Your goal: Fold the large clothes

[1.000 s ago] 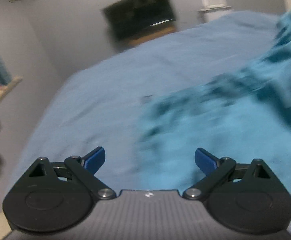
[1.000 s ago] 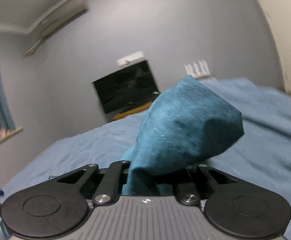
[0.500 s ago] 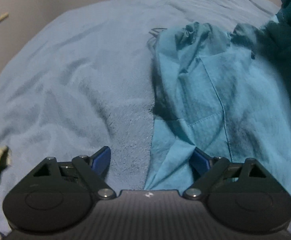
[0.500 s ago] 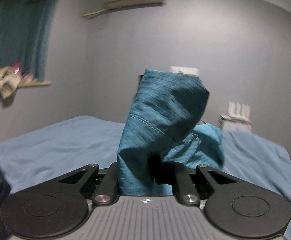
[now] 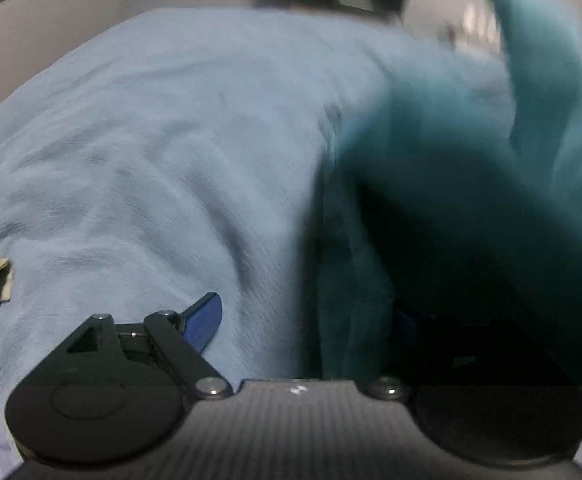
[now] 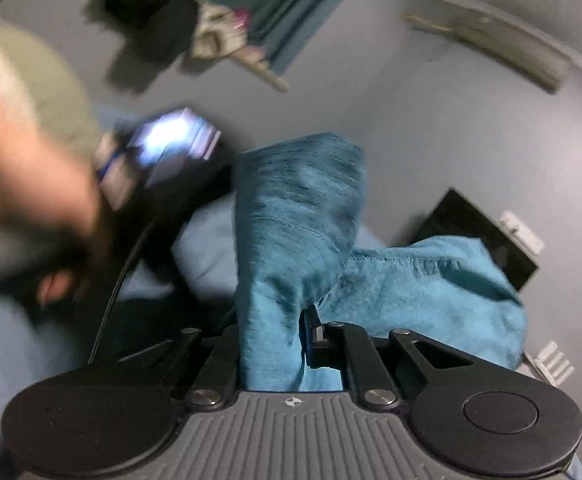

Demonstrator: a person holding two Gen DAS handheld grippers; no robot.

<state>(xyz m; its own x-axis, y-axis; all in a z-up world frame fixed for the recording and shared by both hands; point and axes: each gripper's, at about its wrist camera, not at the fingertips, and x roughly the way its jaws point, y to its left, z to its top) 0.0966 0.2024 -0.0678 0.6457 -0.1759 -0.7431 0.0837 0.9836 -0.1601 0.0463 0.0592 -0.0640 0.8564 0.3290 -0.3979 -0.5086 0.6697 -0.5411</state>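
Your right gripper (image 6: 275, 344) is clamped tight on a bunched edge of the teal woven garment (image 6: 299, 216), lifting it off the light blue fleece bedspread (image 5: 151, 152) so it can swing over for a fold. Your left gripper (image 5: 307, 320) stands wide with nothing pinched, garment cloth hanging loose across its right side, ready, I'd judge, to catch the lower edge.

Open passage is offered by the bare light-blue bedspread (image 5: 139, 168) ahead of and to the left of the left gripper (image 5: 307, 320). The right half of that view is blocked by the raised teal garment (image 5: 471, 200), by which the right-hand finger is covered. In the right wrist view, the left side is obstructed by a blurred hand (image 6: 31, 200) and a cable (image 6: 119, 280).
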